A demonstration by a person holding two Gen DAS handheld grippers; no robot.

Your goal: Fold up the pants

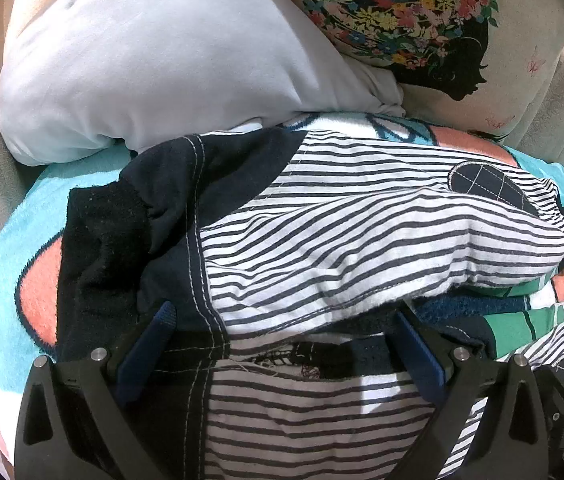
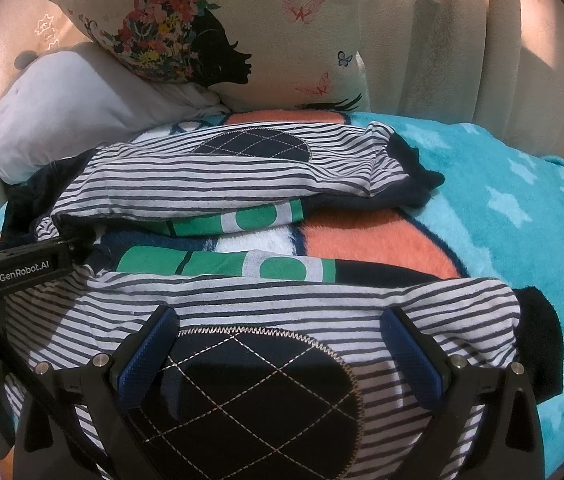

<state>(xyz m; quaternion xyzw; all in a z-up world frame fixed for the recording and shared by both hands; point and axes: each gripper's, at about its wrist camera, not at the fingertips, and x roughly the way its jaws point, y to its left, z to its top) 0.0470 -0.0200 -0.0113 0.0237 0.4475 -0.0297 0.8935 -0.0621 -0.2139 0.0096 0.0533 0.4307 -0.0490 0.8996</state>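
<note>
Two claws, both spread wide: left claw over the waist end of the striped pants, right claw over a quilted knee patch. Pants spread on a turquoise blanket, near pillows.

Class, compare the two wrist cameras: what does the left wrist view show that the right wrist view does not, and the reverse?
Only the left wrist view shows the pants' dark waistband end and white stitched seam.

Only the right wrist view shows both quilted knee patches whole, the dark leg cuffs, the blanket's white stars, and the left gripper's body with its GenRobot.AI label.

Both show the striped pants, the teal blanket, the white pillow and the floral silhouette cushion.
</note>
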